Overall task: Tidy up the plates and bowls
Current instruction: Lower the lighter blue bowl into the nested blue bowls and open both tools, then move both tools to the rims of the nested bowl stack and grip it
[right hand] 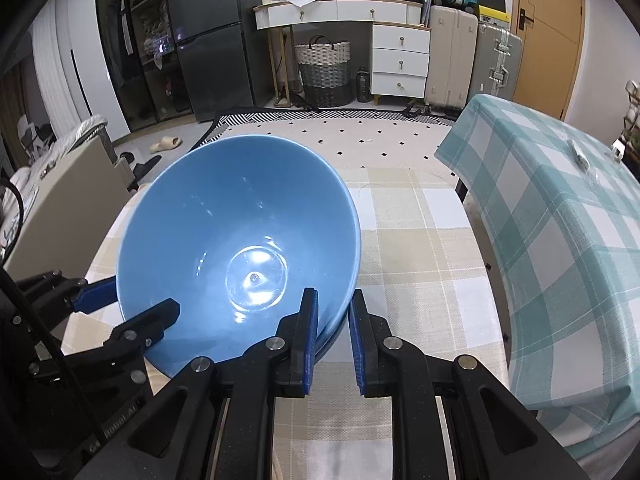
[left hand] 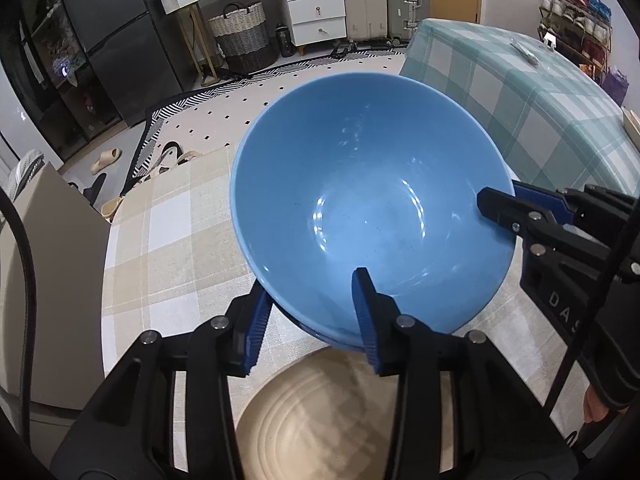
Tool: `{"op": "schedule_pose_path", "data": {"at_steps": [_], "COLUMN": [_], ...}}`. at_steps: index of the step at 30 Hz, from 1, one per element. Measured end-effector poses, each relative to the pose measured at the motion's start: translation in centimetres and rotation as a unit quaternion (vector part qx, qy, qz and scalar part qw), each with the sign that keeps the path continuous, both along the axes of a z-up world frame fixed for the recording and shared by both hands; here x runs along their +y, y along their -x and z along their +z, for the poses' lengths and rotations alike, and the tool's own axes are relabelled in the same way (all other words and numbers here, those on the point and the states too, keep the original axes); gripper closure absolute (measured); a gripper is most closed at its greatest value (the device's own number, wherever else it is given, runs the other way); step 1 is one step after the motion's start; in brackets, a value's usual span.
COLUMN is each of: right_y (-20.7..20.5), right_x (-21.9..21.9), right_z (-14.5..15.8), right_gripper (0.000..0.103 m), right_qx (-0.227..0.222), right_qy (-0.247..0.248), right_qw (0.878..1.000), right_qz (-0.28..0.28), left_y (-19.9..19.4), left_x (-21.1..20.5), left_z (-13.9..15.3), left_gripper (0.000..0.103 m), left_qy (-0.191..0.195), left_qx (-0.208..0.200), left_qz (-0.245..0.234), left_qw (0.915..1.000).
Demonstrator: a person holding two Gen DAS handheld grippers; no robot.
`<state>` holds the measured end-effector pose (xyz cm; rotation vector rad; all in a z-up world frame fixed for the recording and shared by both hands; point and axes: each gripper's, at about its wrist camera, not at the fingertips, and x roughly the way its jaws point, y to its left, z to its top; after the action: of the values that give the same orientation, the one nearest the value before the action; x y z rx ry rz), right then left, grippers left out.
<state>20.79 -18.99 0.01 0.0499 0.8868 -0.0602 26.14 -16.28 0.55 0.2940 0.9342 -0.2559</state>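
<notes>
Left wrist view: a blue bowl (left hand: 368, 208) is tilted above a bench covered with a beige checked cloth (left hand: 172, 232).
Left hand-held gripper (left hand: 312, 320): its jaws straddle the bowl's near rim, one finger inside, one outside; the outer pad looks just clear of the wall, so the hold seems loose.
Right hand-held gripper (left hand: 500, 212): reaches in from right of the bowl and pinches its rim.
Below the bowl: a beige ribbed plate (left hand: 320, 408) lies nearer the camera, partly hidden behind the fingers.
Right wrist view: the same blue bowl (right hand: 240, 248) fills the left half of the picture.
Right hand-held gripper (right hand: 332, 332): narrow, clamped on the bowl's near rim.
Left hand-held gripper (right hand: 132, 312): at the bowl's left edge.
Step in hand: probably carrying or passing the bowl between the two grippers.
Next move: likely one firm grip, then a level set-down.
Hard to make out: a second blue edge shows under the bowl's rim, perhaps another nested bowl; I cannot tell. The bowl's underside is hidden.
</notes>
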Motion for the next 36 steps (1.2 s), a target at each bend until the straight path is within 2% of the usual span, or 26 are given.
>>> {"op": "schedule_pose_path", "data": {"at_steps": [5, 9, 14, 17, 20, 22, 23, 25, 27, 30, 32, 33, 36], "right_y": [-0.1, 0.0, 0.3, 0.4, 0.6, 0.8, 1.0, 1.2, 1.6, 2.0, 2.3, 2.4, 2.7], "right_x": [-0.1, -0.4, -0.6, -0.7, -0.9, -1.1, -1.2, -1.3, -1.4, -1.6, -1.7, -1.7, -1.7], "right_z": [-0.2, -0.2, 0.2, 0.3, 0.7, 1.0, 1.2, 1.6, 2.1, 2.8, 3.1, 3.3, 3.8], "right_gripper": [0.087, 0.085, 0.083, 0.079, 0.067, 0.051, 0.047, 0.026, 0.016, 0.012, 0.005, 0.003, 0.001], "right_qx": [0.006, 0.006, -0.002, -0.002, -0.009, -0.015, -0.02, -0.029, -0.043, -0.058, -0.066, -0.071, -0.079], "right_qy": [0.003, -0.001, -0.004, -0.006, -0.013, -0.02, -0.026, -0.033, -0.039, -0.051, -0.058, -0.059, -0.064], "right_qw": [1.0, 1.0, 1.0, 1.0, 1.0, 0.999, 0.999, 0.999, 0.998, 0.997, 0.996, 0.996, 0.995], "right_qz": [0.004, 0.006, 0.013, 0.015, 0.018, 0.02, 0.022, 0.022, 0.02, 0.021, 0.02, 0.019, 0.021], "left_y": [-0.1, -0.6, -0.9, -1.0, -1.1, -1.1, -1.1, -0.9, -0.7, -0.5, -0.5, -0.4, -0.3], "left_x": [0.4, 1.1, 1.6, 1.8, 2.1, 2.5, 2.8, 3.4, 4.1, 5.3, 6.2, 6.5, 7.7], "left_z": [0.0, -0.1, -0.5, -0.7, -0.6, -0.4, -0.2, 0.3, 0.9, 1.9, 2.6, 2.9, 3.8], "left_gripper": [0.054, 0.043, 0.034, 0.032, 0.031, 0.03, 0.03, 0.028, 0.026, 0.022, 0.012, 0.002, 0.002], "left_qy": [0.014, 0.049, 0.066, 0.071, 0.076, 0.08, 0.084, 0.094, 0.102, 0.123, 0.137, 0.139, 0.151], "left_qx": [0.01, 0.035, 0.052, 0.055, 0.055, 0.052, 0.049, 0.045, 0.037, 0.027, 0.026, 0.023, 0.012], "left_qz": [-0.004, -0.003, -0.001, 0.004, 0.006, 0.009, 0.01, 0.01, 0.011, 0.012, 0.015, 0.02, 0.026], "left_qw": [0.9998, 0.9982, 0.9965, 0.9959, 0.9956, 0.9954, 0.9952, 0.9945, 0.994, 0.992, 0.9901, 0.9898, 0.9882]}}
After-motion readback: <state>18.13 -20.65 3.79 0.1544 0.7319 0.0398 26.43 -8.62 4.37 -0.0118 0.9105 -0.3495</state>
